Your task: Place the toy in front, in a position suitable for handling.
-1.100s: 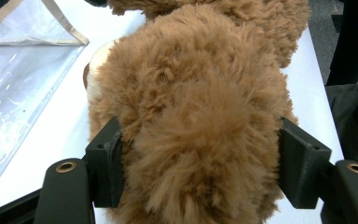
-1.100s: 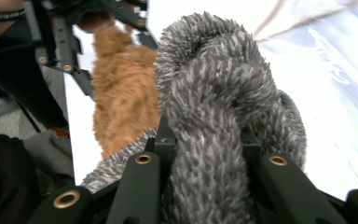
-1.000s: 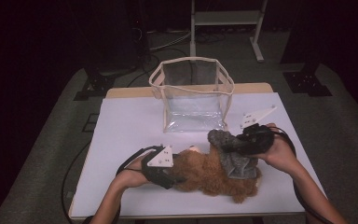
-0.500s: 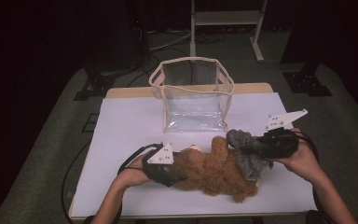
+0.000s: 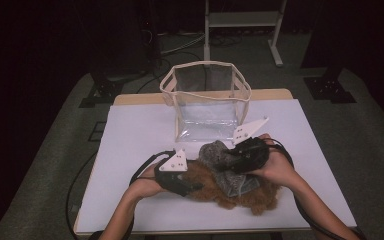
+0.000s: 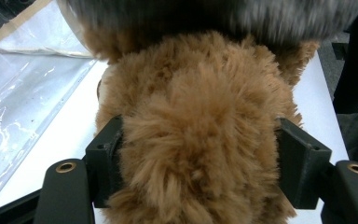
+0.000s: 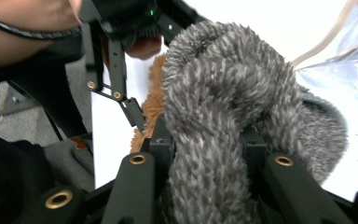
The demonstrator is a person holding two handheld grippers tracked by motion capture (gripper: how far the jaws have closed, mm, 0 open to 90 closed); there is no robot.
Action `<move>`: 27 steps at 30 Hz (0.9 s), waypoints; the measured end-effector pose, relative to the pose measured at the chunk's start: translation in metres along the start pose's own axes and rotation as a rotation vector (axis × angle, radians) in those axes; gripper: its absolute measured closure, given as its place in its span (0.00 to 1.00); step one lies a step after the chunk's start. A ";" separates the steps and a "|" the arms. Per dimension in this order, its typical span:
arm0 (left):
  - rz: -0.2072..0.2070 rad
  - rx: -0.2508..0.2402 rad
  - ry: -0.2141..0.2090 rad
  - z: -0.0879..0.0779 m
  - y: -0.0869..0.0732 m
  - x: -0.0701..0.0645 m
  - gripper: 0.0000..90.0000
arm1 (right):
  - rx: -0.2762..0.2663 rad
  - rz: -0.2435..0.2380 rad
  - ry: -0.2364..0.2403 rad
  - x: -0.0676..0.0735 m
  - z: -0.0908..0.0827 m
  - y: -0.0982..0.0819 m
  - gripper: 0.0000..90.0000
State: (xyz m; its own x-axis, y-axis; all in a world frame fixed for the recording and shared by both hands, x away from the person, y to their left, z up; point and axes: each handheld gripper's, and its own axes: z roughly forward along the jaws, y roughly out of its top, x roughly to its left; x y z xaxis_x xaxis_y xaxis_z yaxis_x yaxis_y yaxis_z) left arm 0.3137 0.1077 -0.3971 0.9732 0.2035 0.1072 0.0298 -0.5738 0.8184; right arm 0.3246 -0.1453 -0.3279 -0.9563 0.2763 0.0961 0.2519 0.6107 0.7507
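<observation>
Brown toy (image 5: 230, 192): lies on its side on the near middle of the white table (image 5: 130, 135), spanning both grippers.
Grey garment (image 5: 222, 162): fuzzy knit, draped over the toy's right part; a fold rises toward the bag.
Left gripper (image 5: 192, 187): at the toy's left end, jaws clamped on a thick tuft of brown fur (image 6: 191, 140), pads pressing both sides.
Right gripper (image 5: 230, 159): above the toy, jaws closed on a roll of the grey garment (image 7: 214, 140); jaws have just been opening slightly, fabric between them and pads pressing it.
Clear bag (image 5: 207, 100): upright, open-topped, far middle of table, just beyond the garment.
Hands: left hand (image 5: 142, 185) near left, right hand (image 5: 275, 167) near right.
</observation>
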 end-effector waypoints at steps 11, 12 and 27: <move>-0.046 -0.012 0.006 -0.003 -0.011 0.004 0.16 | 0.024 0.097 -0.028 -0.018 0.003 -0.034 0.75; -0.060 -0.012 0.006 -0.004 -0.014 0.005 0.14 | 0.013 0.100 -0.024 -0.019 0.003 -0.037 0.75; -0.115 0.034 -0.079 0.016 -0.048 0.012 0.05 | 0.007 0.122 -0.028 -0.025 -0.004 -0.049 0.77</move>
State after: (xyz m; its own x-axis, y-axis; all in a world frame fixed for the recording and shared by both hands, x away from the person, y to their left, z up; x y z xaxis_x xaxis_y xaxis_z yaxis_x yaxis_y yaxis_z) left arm 0.3276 0.1252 -0.4437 0.9779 0.2066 -0.0320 0.1482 -0.5773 0.8030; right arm 0.3352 -0.1847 -0.3648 -0.9137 0.3699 0.1683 0.3677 0.5762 0.7299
